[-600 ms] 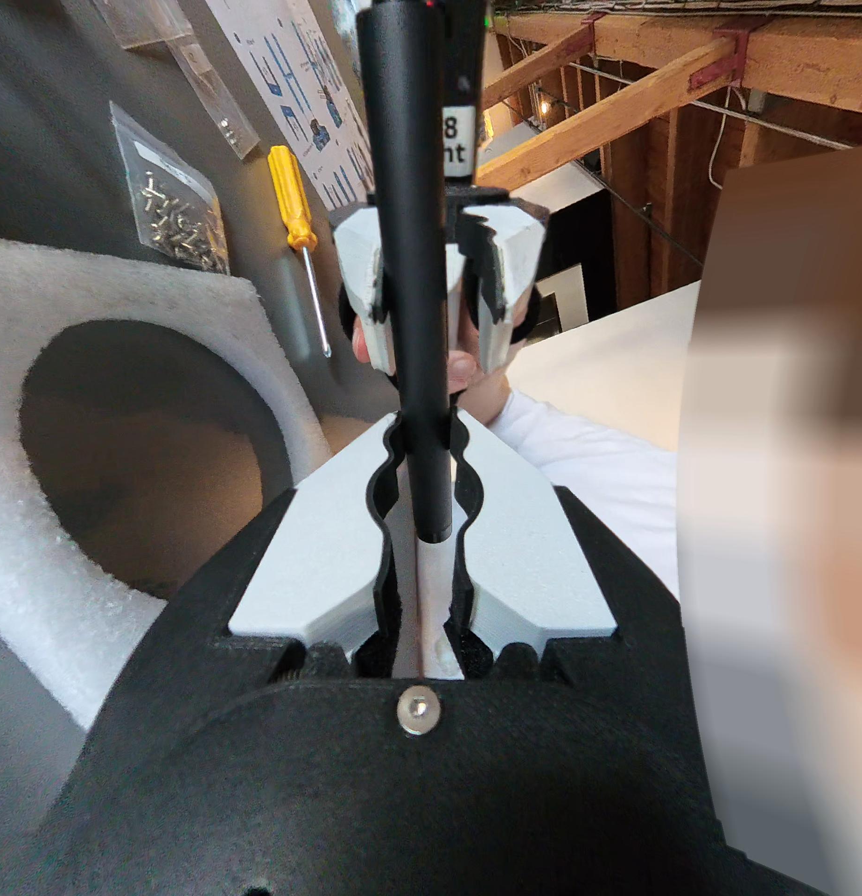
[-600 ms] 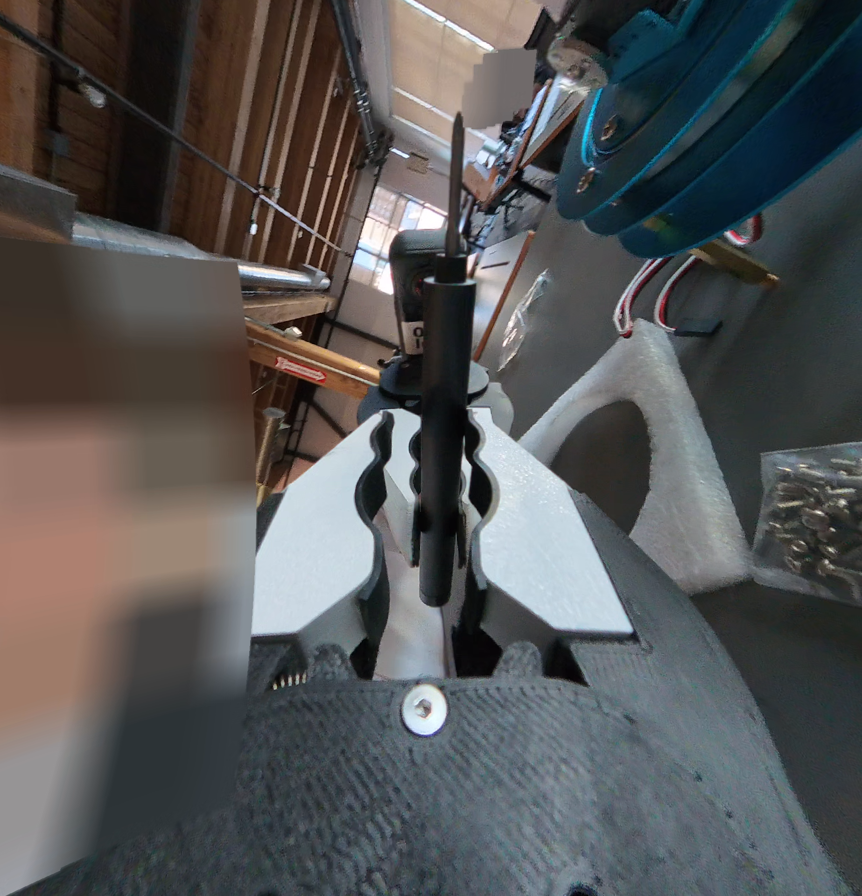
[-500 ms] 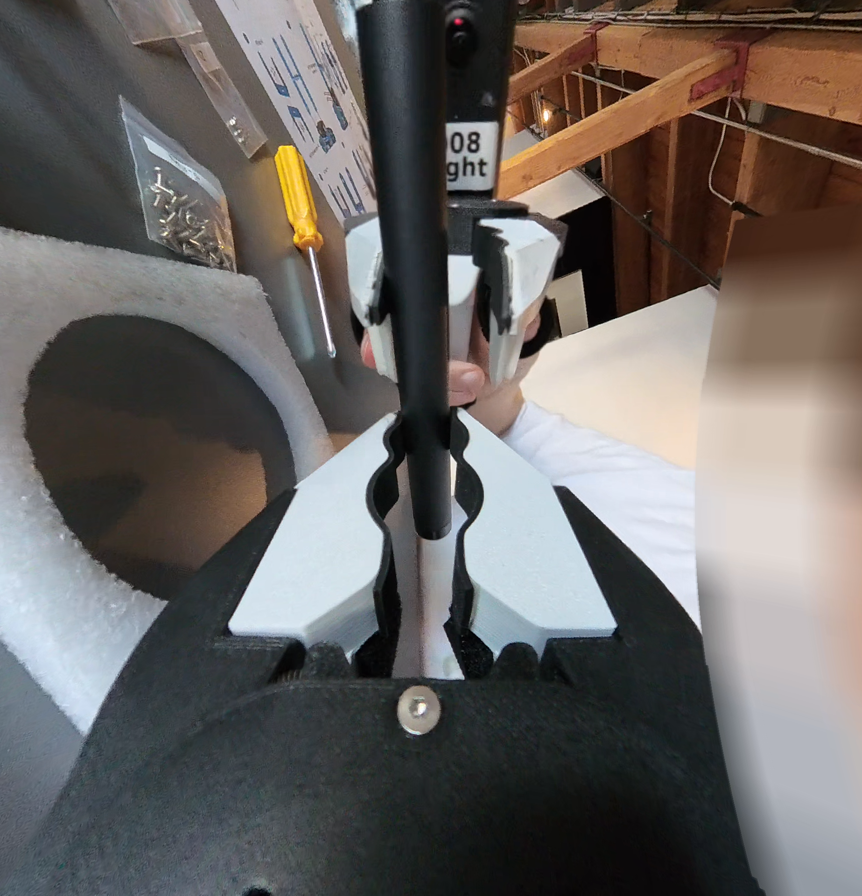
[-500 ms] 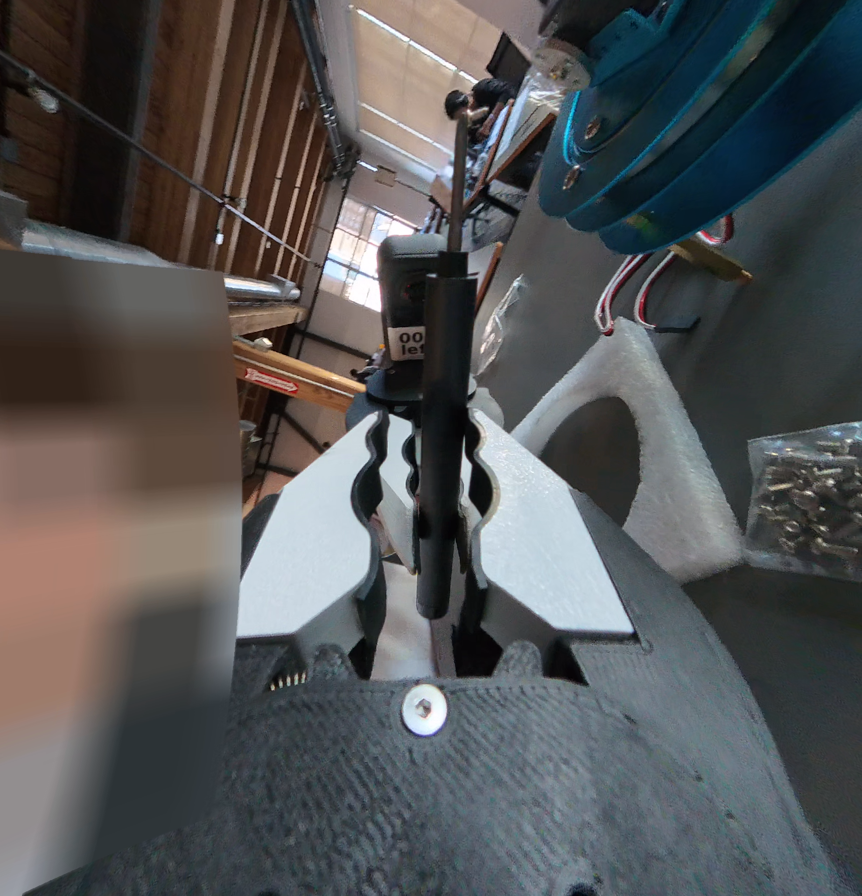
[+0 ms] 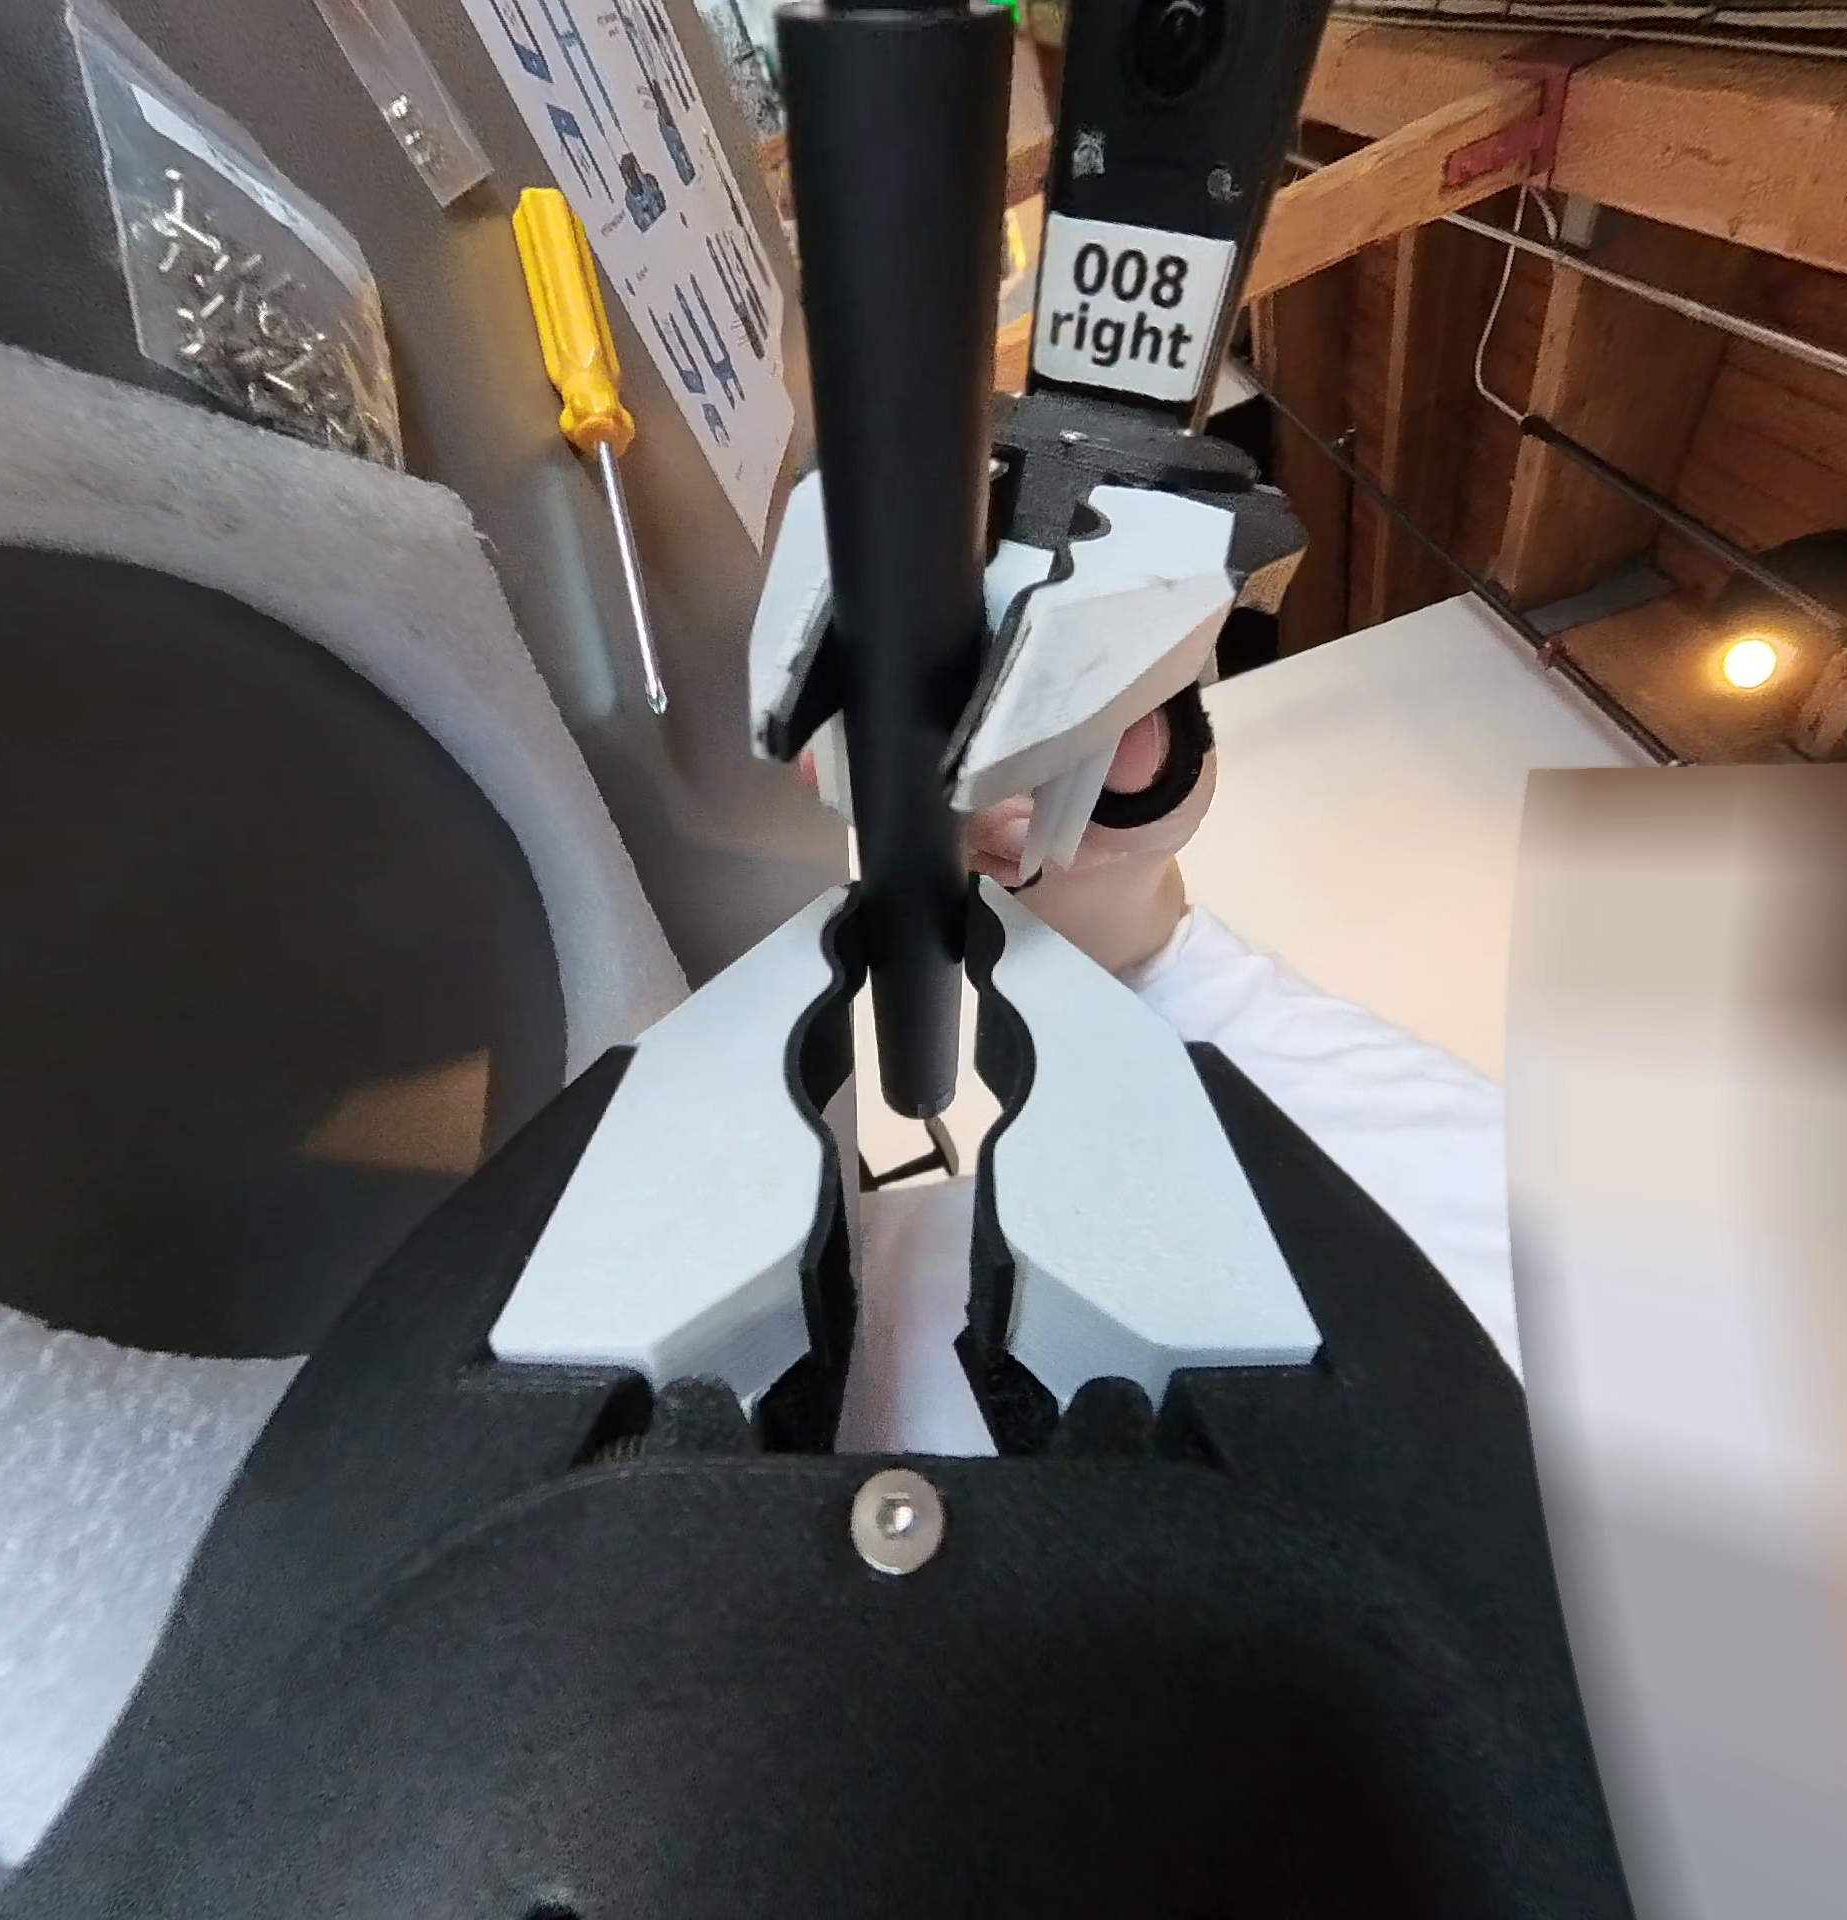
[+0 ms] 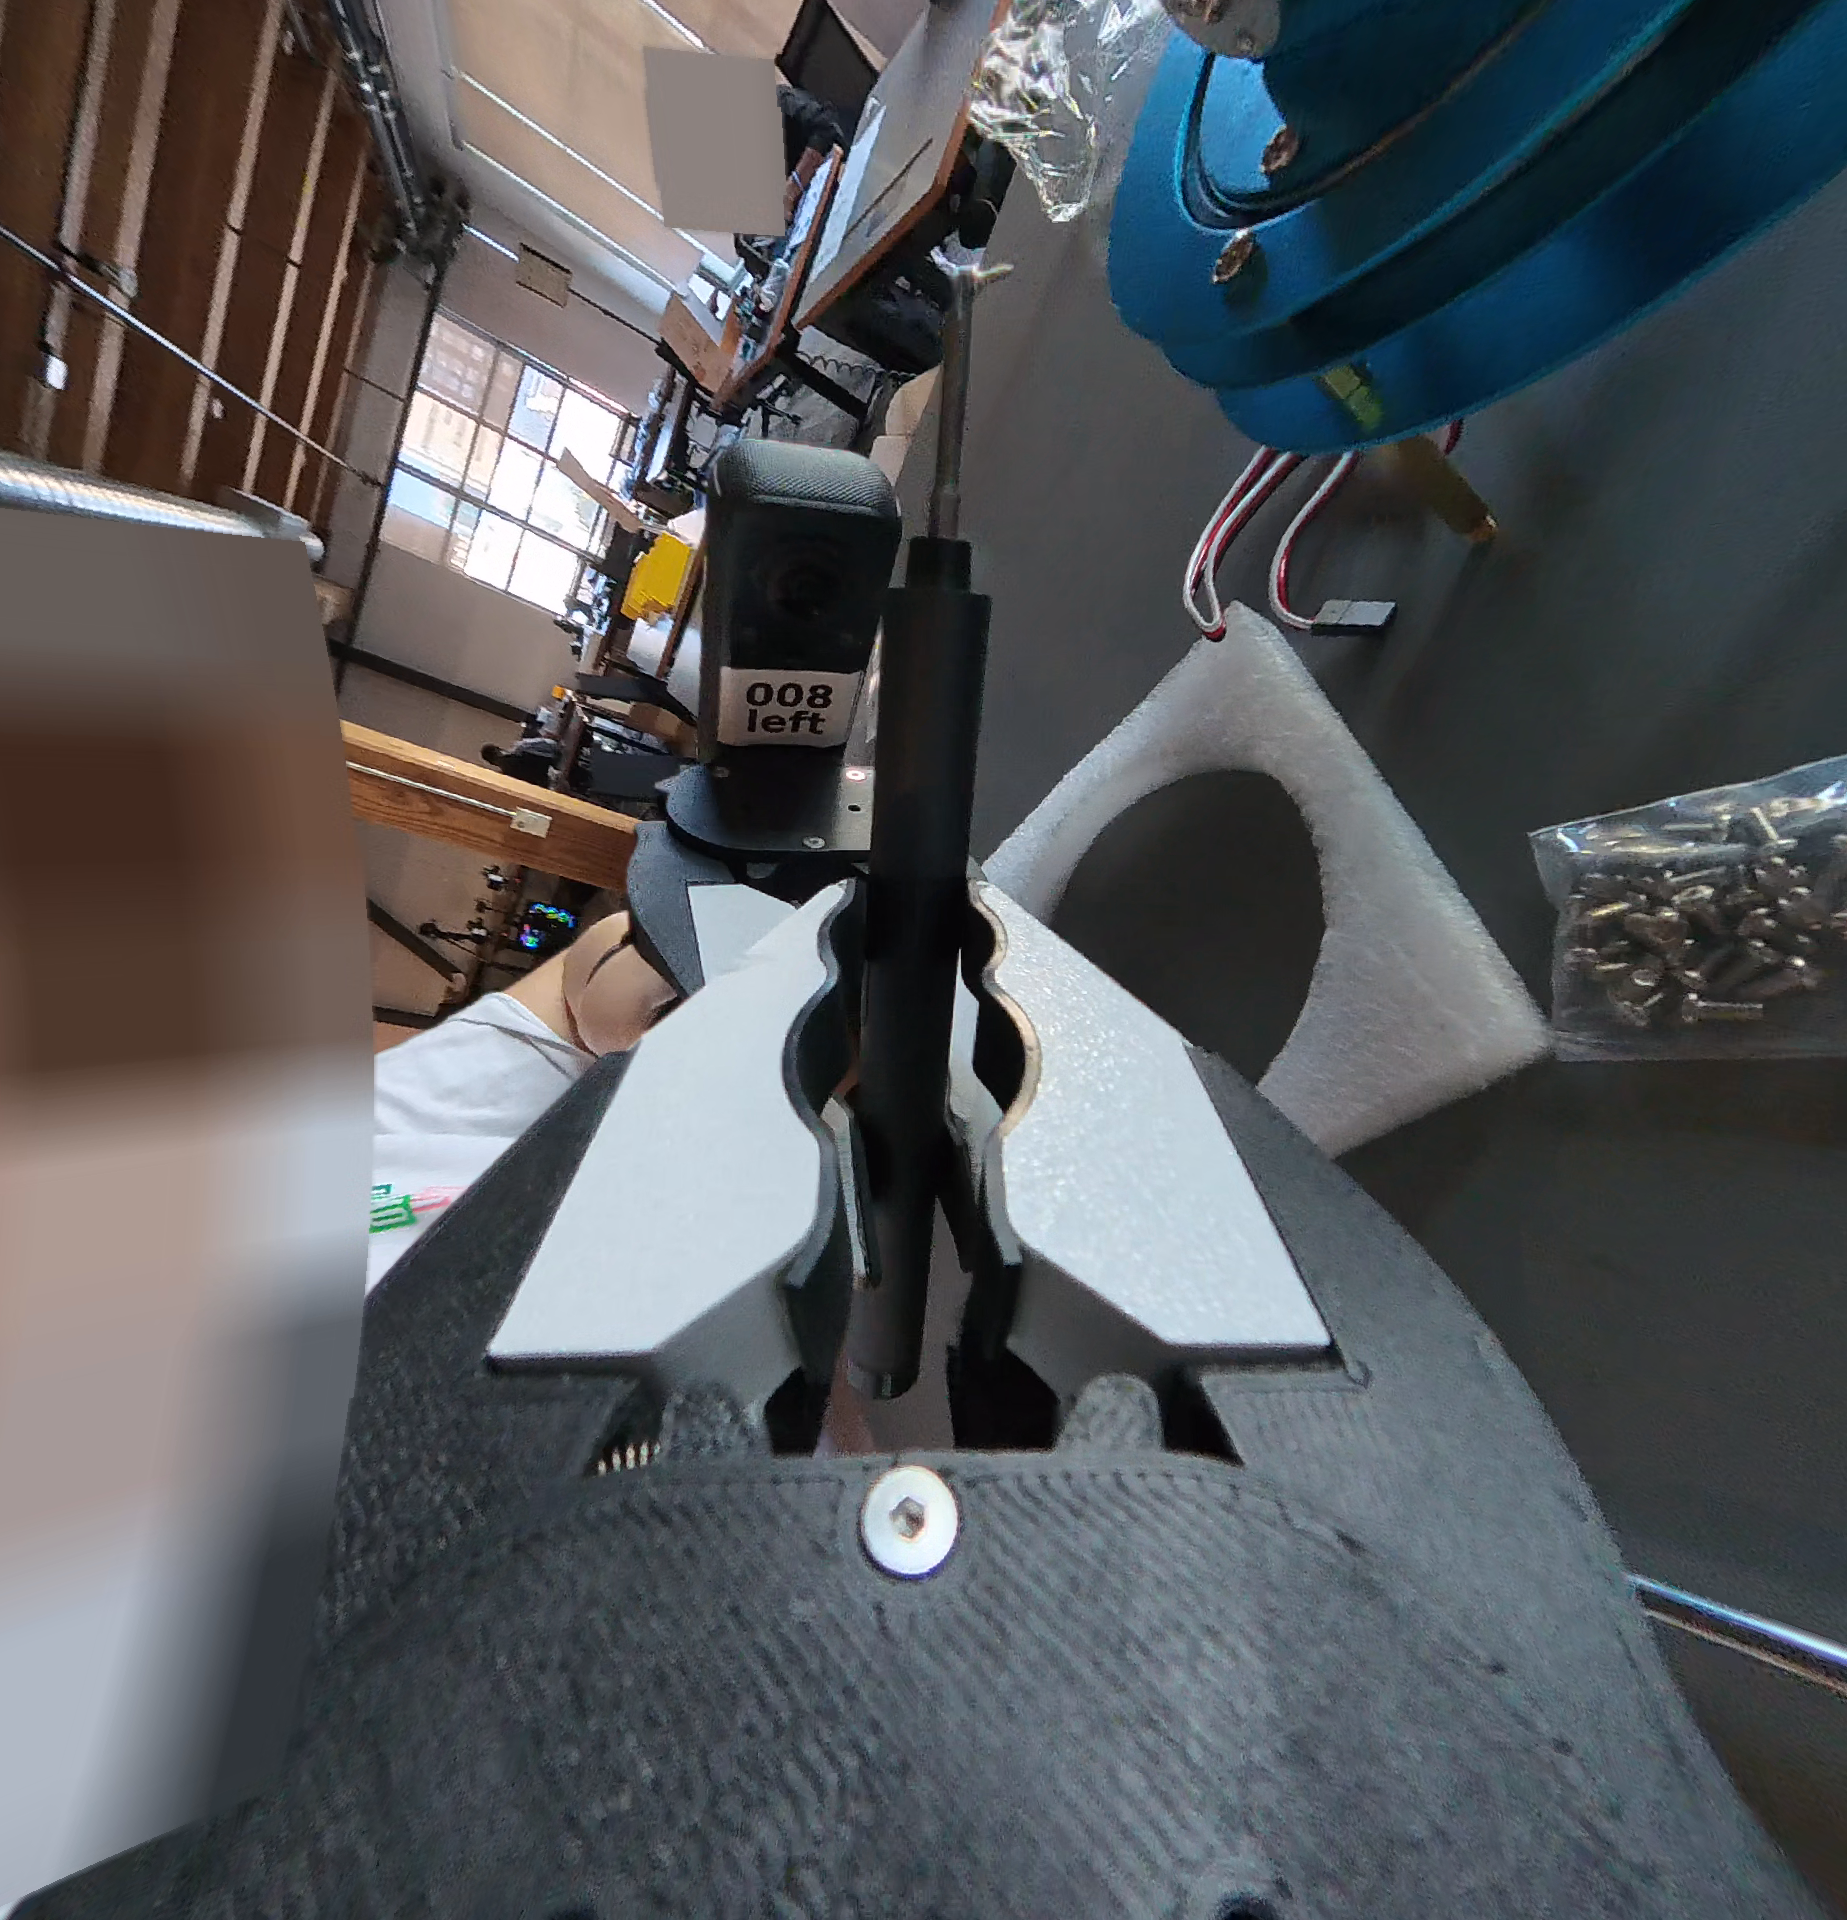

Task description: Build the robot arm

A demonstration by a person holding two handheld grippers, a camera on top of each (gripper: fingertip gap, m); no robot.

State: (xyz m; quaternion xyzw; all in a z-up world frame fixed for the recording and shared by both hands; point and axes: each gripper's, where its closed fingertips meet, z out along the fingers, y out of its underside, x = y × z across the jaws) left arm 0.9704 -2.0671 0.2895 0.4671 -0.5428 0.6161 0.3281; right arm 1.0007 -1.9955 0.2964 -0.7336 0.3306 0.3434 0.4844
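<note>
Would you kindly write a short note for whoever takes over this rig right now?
Left tongs: shut on the black screwdriver, near its metal-tipped end.
Right tongs: shut on the same screwdriver, farther along its handle; both pairs hold it in the air between them.
On the grey surface beside them: a yellow screwdriver, a bag of screws, a white foam block with a round cut-out, and a blue disc-shaped part. Neither pair touches any of these.
</note>
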